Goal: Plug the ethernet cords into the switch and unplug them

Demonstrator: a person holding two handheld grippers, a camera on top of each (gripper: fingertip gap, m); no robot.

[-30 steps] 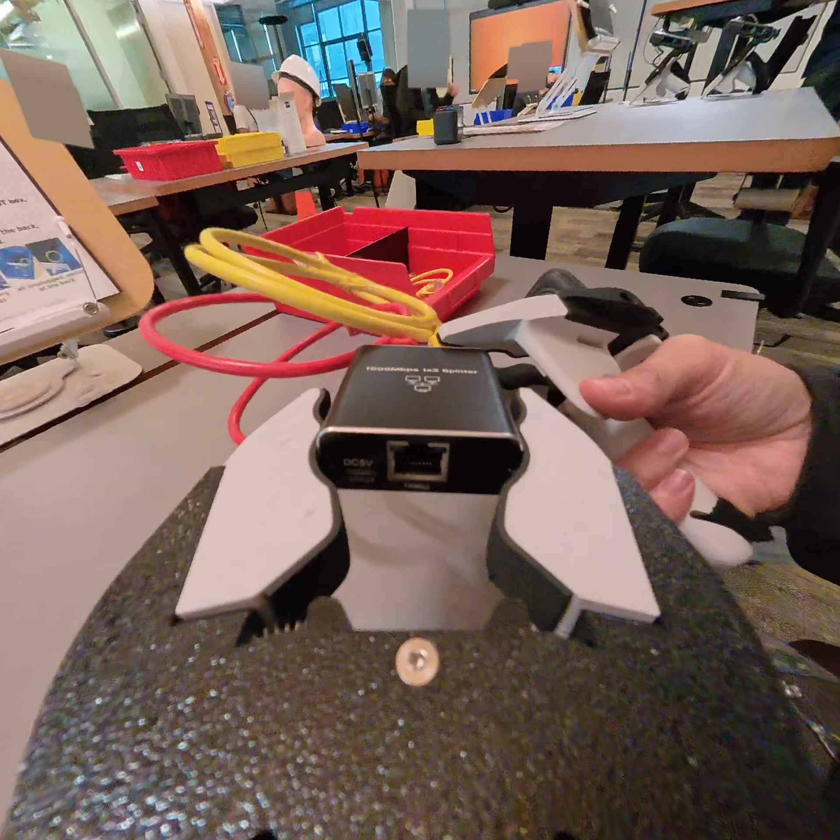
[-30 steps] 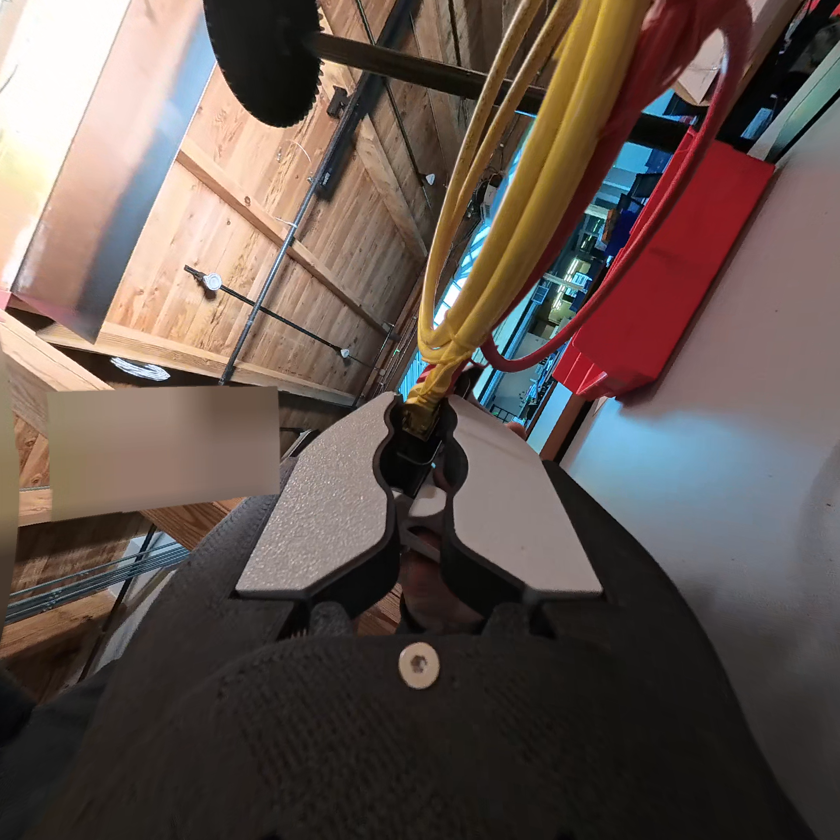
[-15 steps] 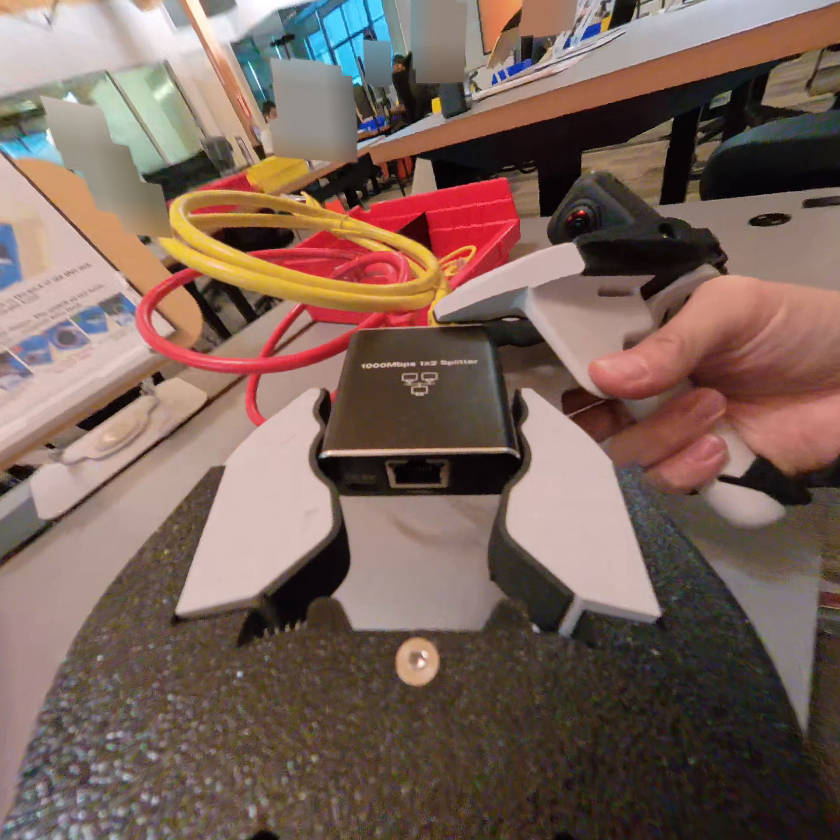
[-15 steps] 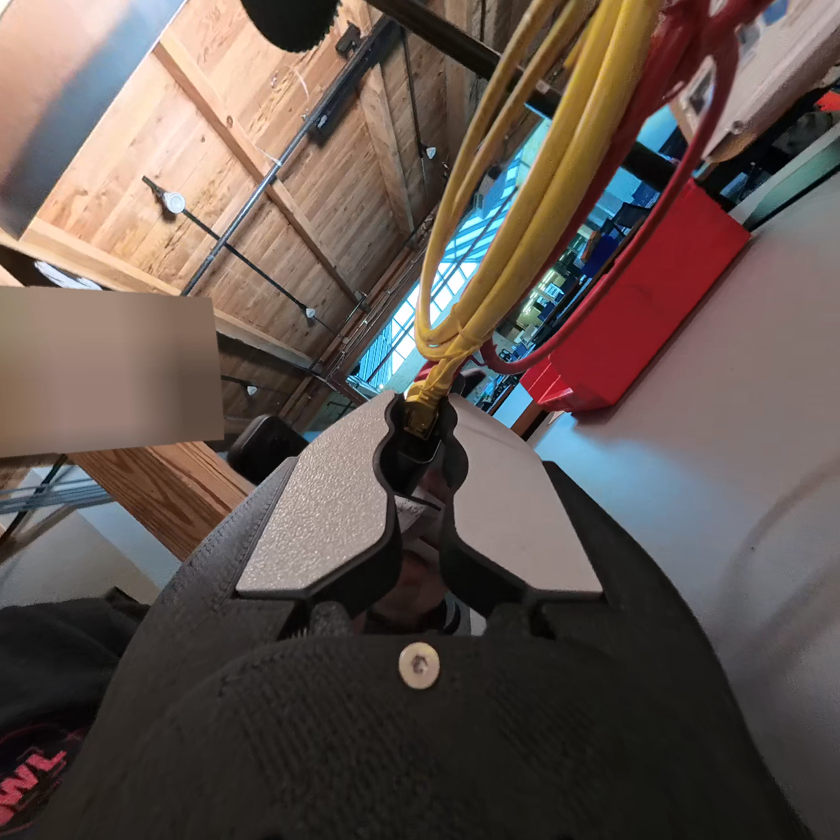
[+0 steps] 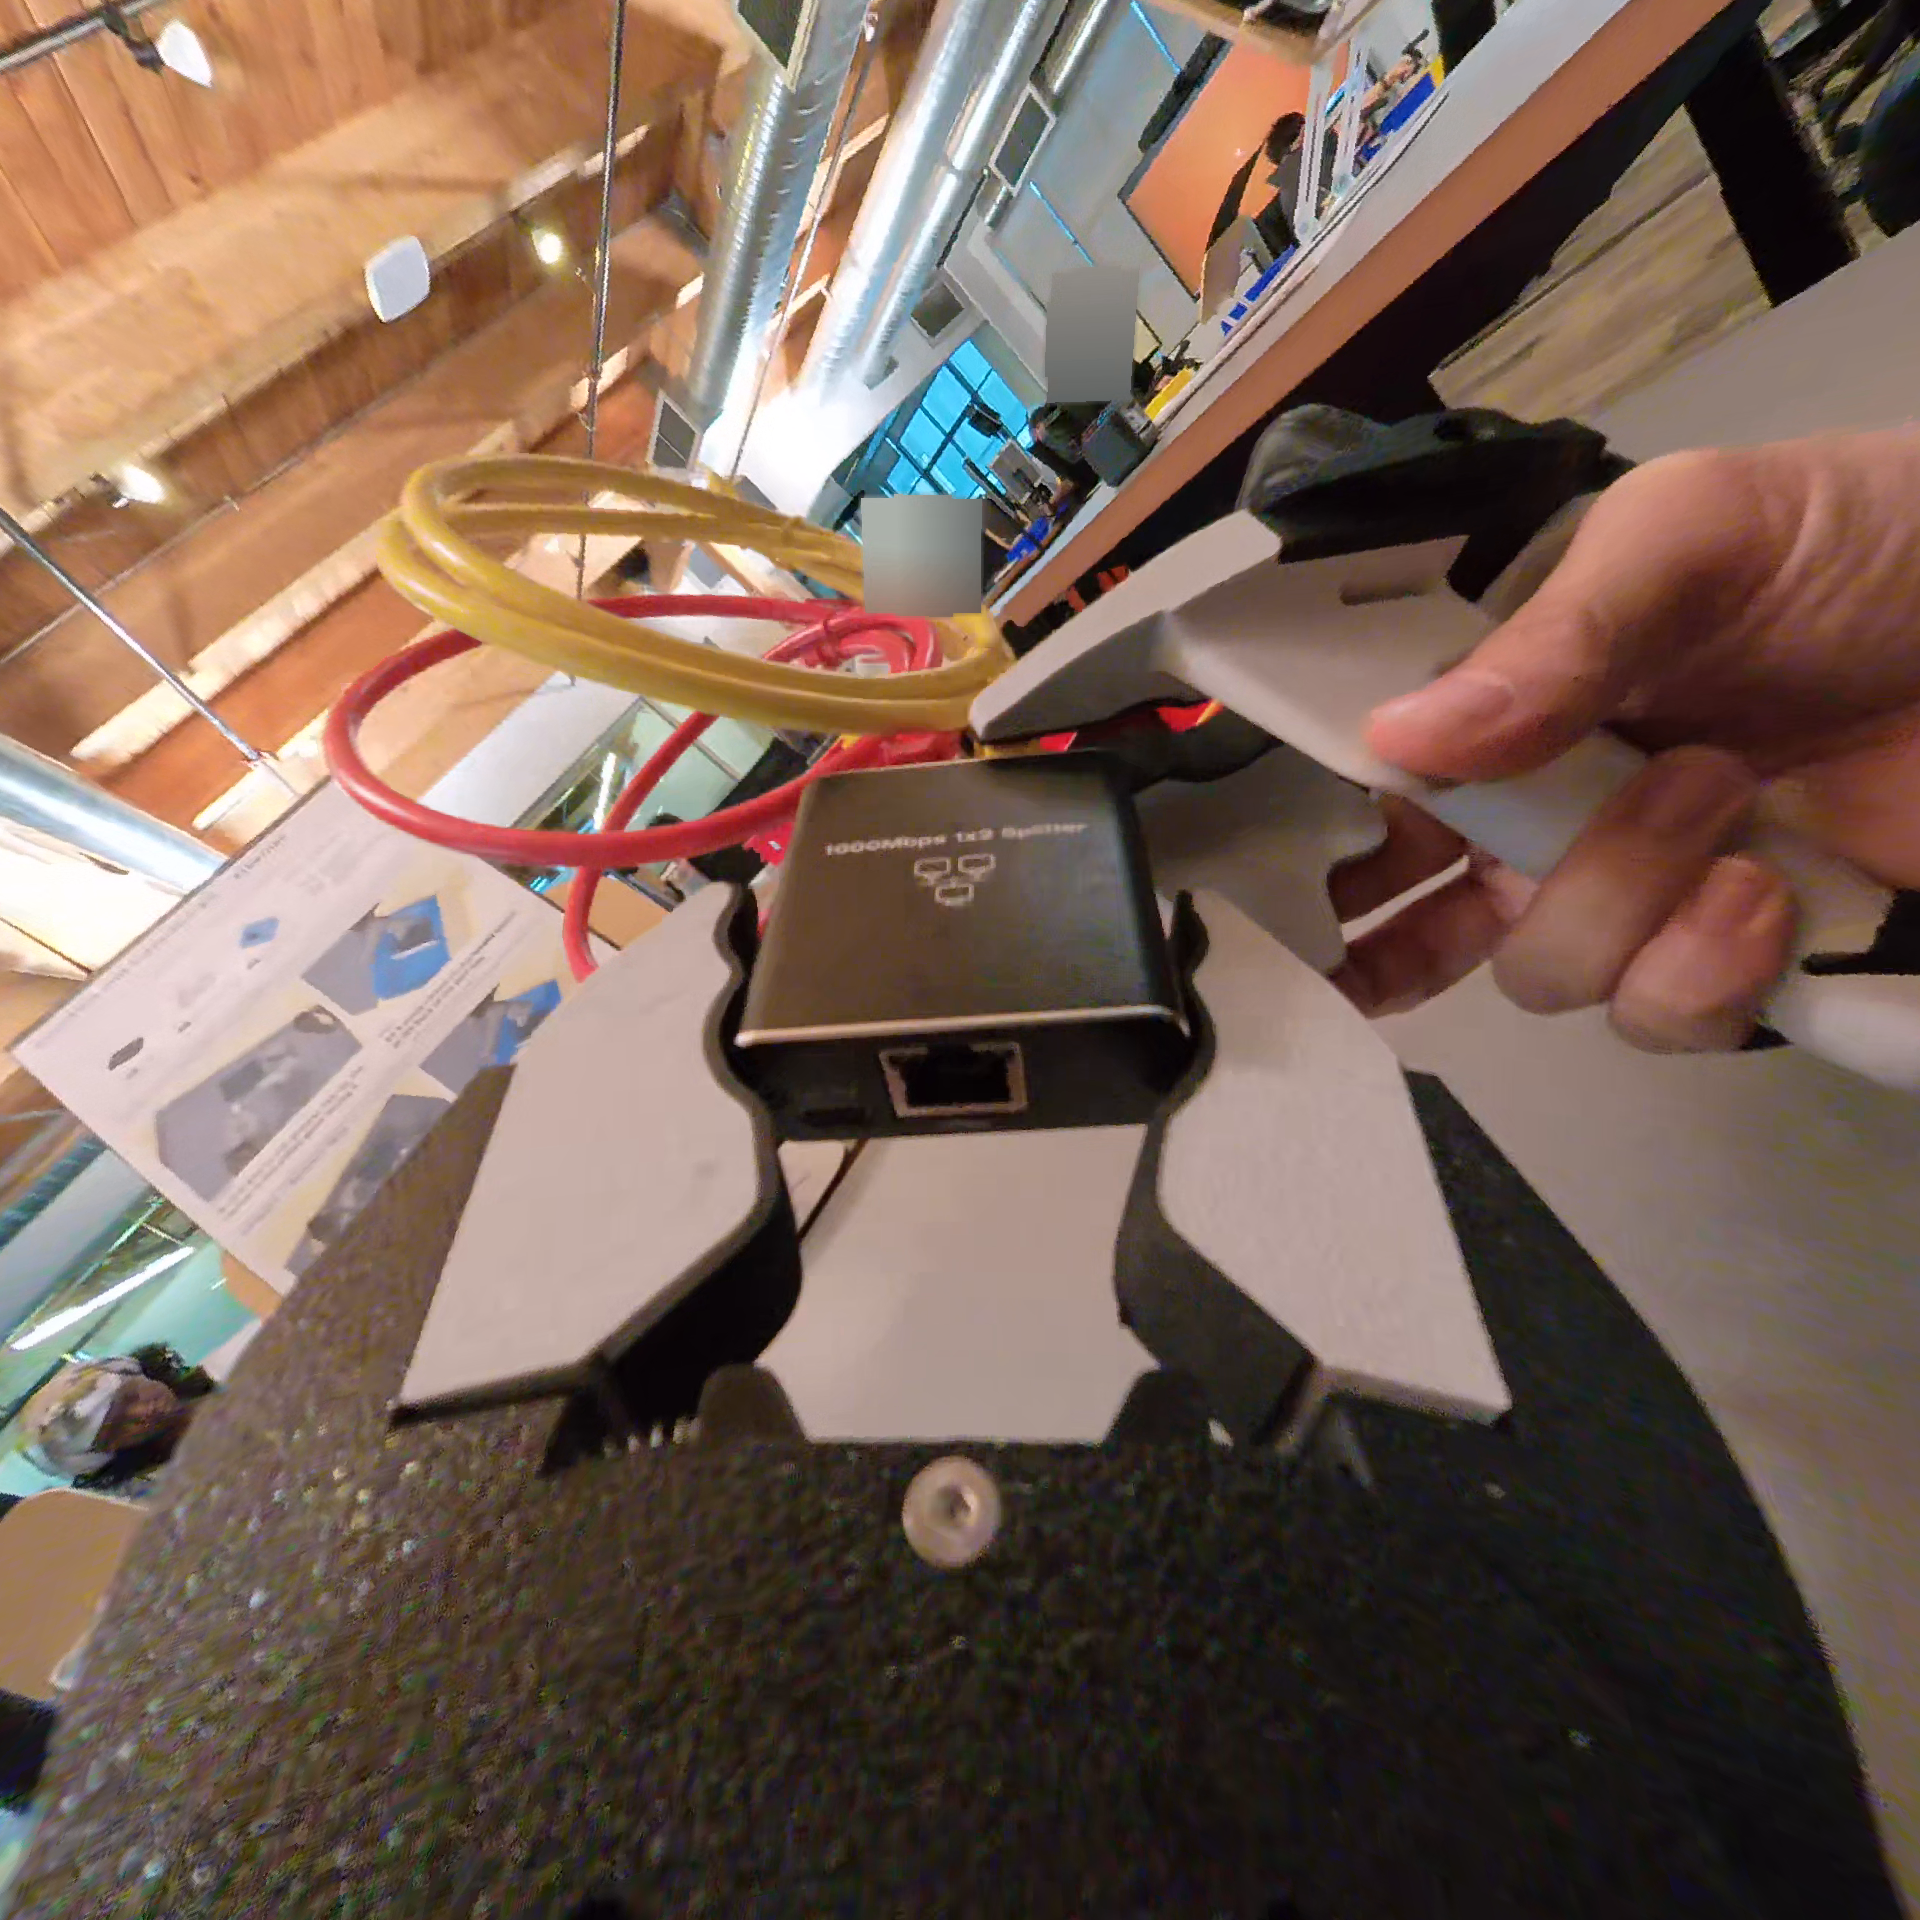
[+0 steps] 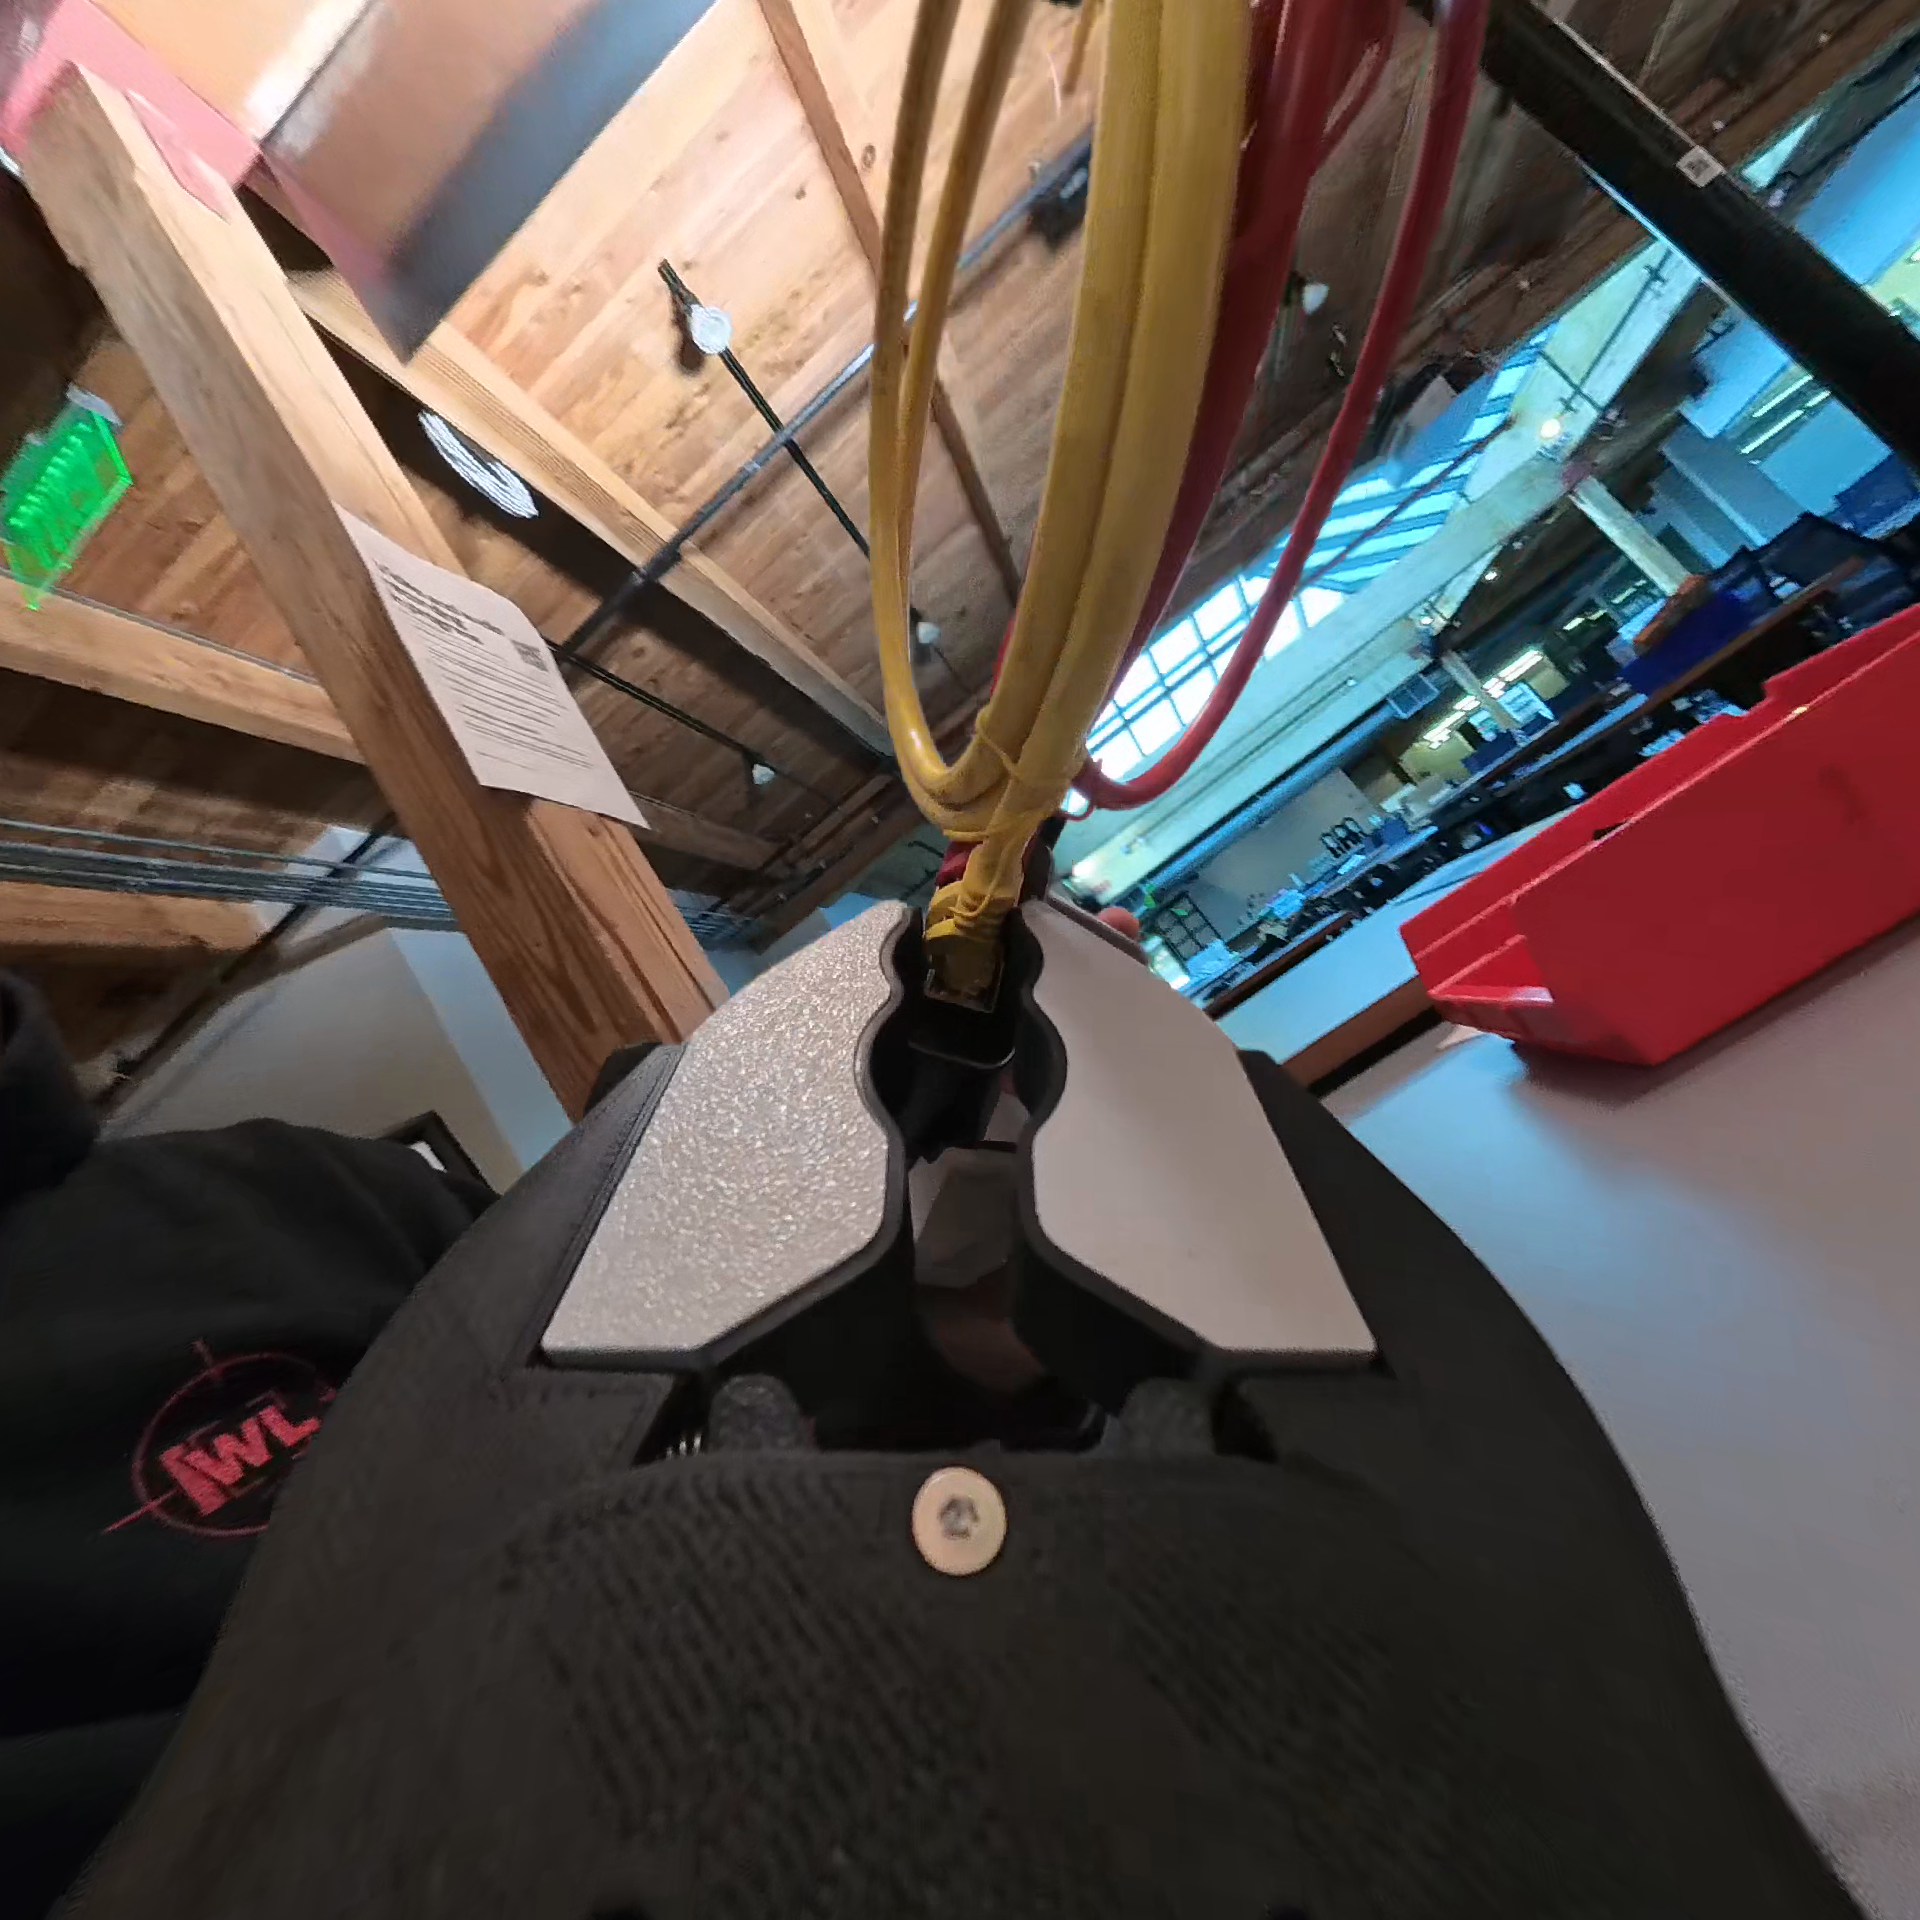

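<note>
My left gripper (image 5: 961, 920) is shut on the black switch (image 5: 966, 904) by its sides and holds it up, with one empty port facing the camera. A coiled yellow cord (image 5: 623, 623) and a red cord (image 5: 436, 800) hang off its far end. My right gripper (image 6: 971, 935), held by a hand (image 5: 1683, 727), is shut on the yellow cord's plug (image 6: 964, 951), which sits at the switch's far port (image 6: 951, 1049). The right gripper also shows in the left wrist view (image 5: 1143, 665). The yellow cord (image 6: 1101, 520) and the red cord (image 6: 1309, 499) loop away in the right wrist view.
A red bin (image 6: 1714, 831) stands on the grey table (image 6: 1610, 1299). A printed instruction sheet (image 5: 291, 1039) stands at the left. A wooden post (image 6: 364, 675) and a person's dark sweater (image 6: 156, 1351) are close on the right gripper's left. Another table (image 5: 1455, 197) is farther back. My left and right fingertips are right by each other.
Both grippers, with the switch and cords, have tilted up, so the views now take in the ceiling. Both grips are unchanged.
</note>
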